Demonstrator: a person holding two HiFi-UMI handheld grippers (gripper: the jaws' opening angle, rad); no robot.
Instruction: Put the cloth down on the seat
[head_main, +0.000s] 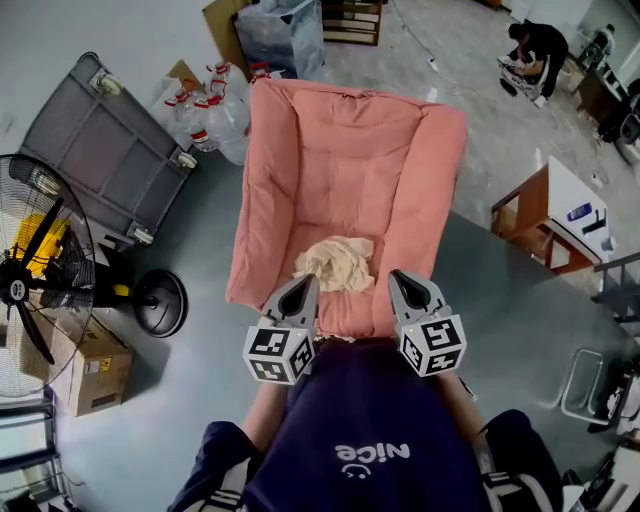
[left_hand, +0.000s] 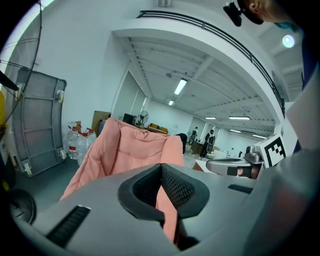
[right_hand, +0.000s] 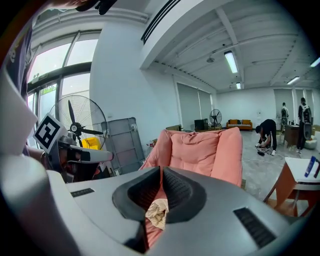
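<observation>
Head view: cloth (head_main: 335, 264) lies bunched on the seat (head_main: 345, 205) of the pink chair (head_main: 265, 190), near the front edge. Left gripper (head_main: 306, 283) sits at its 7 o'clock, right gripper (head_main: 398, 279) at its 4 o'clock. I read both claws closed, gripping nothing.
</observation>
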